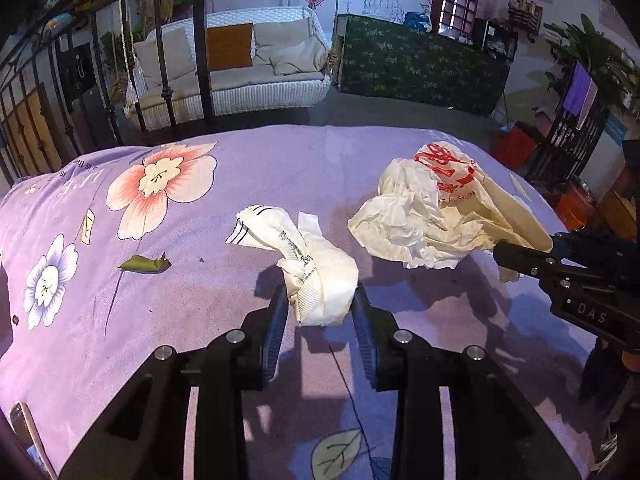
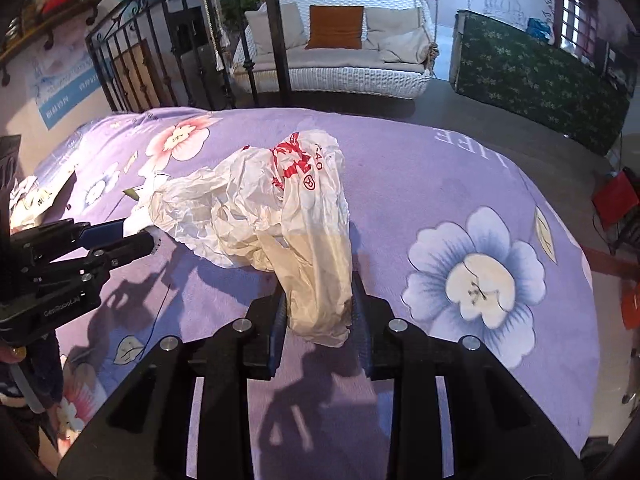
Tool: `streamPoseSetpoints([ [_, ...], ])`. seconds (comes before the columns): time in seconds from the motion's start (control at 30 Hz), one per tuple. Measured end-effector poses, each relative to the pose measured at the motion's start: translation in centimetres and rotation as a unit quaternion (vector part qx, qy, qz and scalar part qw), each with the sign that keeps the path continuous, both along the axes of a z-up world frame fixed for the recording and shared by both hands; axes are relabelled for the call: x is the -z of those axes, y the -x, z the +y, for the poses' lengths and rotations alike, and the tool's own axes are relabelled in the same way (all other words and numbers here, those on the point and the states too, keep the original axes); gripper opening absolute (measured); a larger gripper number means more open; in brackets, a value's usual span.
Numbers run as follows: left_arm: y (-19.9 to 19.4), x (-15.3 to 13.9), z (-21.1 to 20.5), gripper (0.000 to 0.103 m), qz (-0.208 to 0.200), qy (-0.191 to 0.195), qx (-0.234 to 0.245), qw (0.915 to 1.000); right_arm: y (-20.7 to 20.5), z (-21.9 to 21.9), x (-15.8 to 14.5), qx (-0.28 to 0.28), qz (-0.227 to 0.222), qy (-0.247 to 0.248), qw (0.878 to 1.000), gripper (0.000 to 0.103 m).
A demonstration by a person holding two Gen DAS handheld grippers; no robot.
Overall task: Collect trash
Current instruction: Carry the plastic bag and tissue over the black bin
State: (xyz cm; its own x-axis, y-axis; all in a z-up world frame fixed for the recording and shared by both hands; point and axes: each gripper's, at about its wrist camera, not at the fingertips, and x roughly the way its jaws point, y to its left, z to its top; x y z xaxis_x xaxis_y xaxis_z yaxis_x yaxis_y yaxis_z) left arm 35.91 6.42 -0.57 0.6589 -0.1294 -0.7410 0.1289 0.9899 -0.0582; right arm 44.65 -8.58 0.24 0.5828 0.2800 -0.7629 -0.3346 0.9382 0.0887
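Note:
A crumpled white paper wrapper (image 1: 320,276) with black print is pinched at its near end by my left gripper (image 1: 320,300), which is shut on it; the wrapper's far end trails toward the purple flowered tablecloth (image 1: 280,168). To the right lies a white plastic bag (image 1: 432,216) with red print. In the right wrist view my right gripper (image 2: 318,304) is shut on the near end of that bag (image 2: 280,208), whose bulk rests on the cloth (image 2: 420,184). Each gripper shows in the other's view: the right gripper (image 1: 516,254) at the right, the left gripper (image 2: 144,238) at the left.
A small green leaf scrap (image 1: 144,265) lies on the cloth left of the wrapper. A phone (image 1: 24,432) sits at the near left corner. Beyond the table's far edge stand a white wicker swing sofa (image 1: 240,68), black iron railings (image 2: 132,60) and a green-covered counter (image 1: 420,64).

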Motion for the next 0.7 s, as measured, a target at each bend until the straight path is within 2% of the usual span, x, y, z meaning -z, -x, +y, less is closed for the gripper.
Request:
streamPoseSetpoints([
  [0.27,5.2,-1.9,-3.5,0.033,-0.038,0.004,0.033,0.9987,4.4,-4.1,-1.5,0.042,-0.009,-0.023,0.999,0.030],
  [0.7,11.3,-2.1,-9.6,0.033,-0.045,0.029,0.099,0.9936,13.4,-12.2,-2.6,0.118,-0.036,-0.047,0.991,0.030],
])
